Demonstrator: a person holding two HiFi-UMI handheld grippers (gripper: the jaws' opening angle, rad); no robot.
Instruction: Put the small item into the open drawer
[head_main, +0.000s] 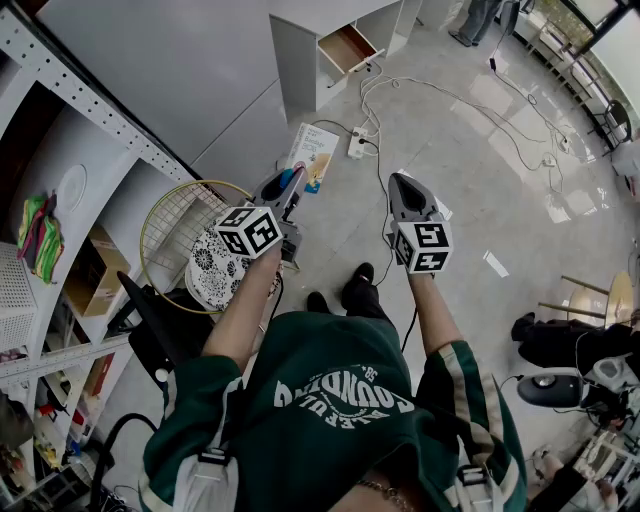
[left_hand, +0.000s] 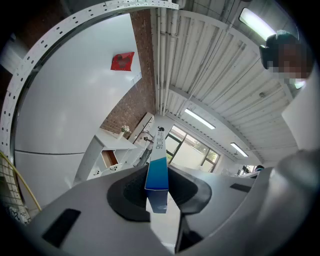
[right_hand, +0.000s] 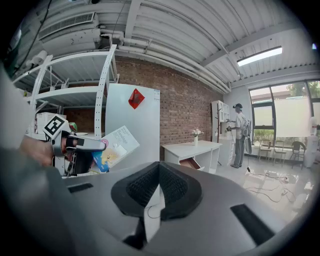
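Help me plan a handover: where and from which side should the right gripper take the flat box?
Pinch the flat box at its free white end, across the two broad faces: it is thin, so a narrow opening suffices. The left gripper is shut on the blue end, so come from the opposite, far end. The right gripper is shut and must open first.

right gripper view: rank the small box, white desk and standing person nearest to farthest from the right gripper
1. small box, at left, clamped in the left gripper
2. white desk, centre right, its drawer open
3. person, far right by the windows
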